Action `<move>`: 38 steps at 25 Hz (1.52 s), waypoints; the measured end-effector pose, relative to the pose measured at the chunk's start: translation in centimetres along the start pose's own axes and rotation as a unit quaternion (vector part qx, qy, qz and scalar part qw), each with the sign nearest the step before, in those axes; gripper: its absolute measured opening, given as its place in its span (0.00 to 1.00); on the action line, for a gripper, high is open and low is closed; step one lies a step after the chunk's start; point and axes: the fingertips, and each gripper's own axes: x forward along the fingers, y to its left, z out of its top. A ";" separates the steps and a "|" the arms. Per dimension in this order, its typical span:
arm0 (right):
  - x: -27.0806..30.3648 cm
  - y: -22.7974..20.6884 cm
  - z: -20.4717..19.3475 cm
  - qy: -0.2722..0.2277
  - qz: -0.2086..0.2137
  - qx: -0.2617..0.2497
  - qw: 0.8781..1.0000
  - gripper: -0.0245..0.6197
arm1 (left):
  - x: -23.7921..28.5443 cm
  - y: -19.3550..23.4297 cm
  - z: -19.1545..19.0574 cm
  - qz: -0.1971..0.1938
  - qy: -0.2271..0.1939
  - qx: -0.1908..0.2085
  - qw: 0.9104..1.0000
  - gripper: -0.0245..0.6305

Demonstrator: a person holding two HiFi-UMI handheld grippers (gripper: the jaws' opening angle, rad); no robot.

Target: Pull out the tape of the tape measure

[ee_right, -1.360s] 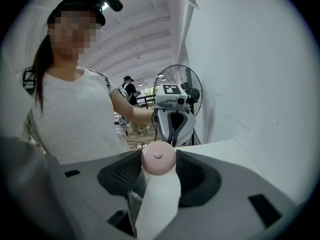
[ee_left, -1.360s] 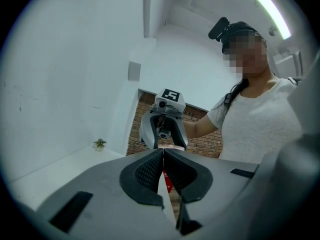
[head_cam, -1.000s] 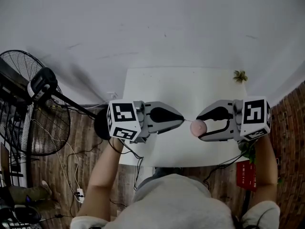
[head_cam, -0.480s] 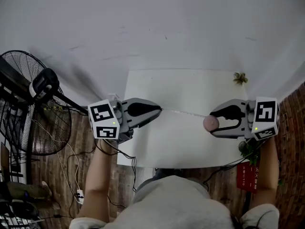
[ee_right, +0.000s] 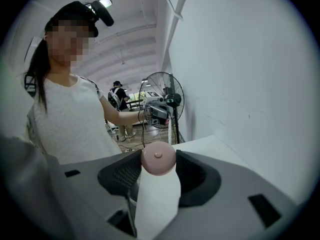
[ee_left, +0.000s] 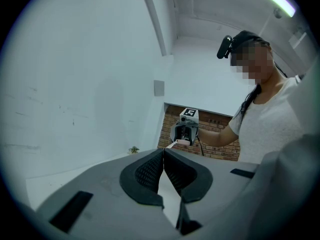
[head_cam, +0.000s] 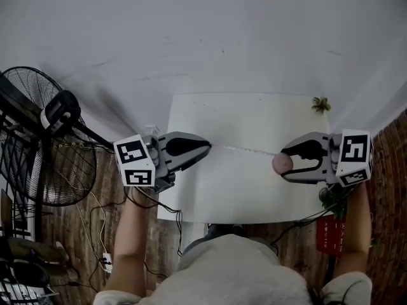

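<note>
A small round pink tape measure (ee_right: 158, 158) is held above the white rectangular worktop (head_cam: 254, 113), clamped between the jaws of the right claw (head_cam: 284, 164), whose dark pads are pressed against its sides. From the case, a thin pale tape (head_cam: 245, 150) is stretched in a near-straight line across the worktop to the left claw (ee_left: 163, 165). This claw is closed, with the tape's end pinched between pads that meet tip to tip. The two claws are held well apart, with the drawn-out strip clear of the surface between them. A black pedestal fan (head_cam: 38, 138) stands on the wooden floor to the left, and a small green plant (head_cam: 320, 101) sits at the worktop's far right corner.

The pull appears well advanced, though how much tape is left in the case cannot be told. The main risk is judged to lie in the left claw's narrow pinch: if the strip is tugged sharply, its end could slip free and be snapped back into the case. The smooth, round case could also be twisted or squeezed out of the right claw if the pull is taken off-line, and the tape could be kinked.
</note>
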 end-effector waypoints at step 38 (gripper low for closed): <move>0.9 0.9 -0.3 0.015 -0.014 -0.004 1.000 0.37 | 0.0 -1.6 -1.0 -0.017 0.002 0.003 1.000 0.06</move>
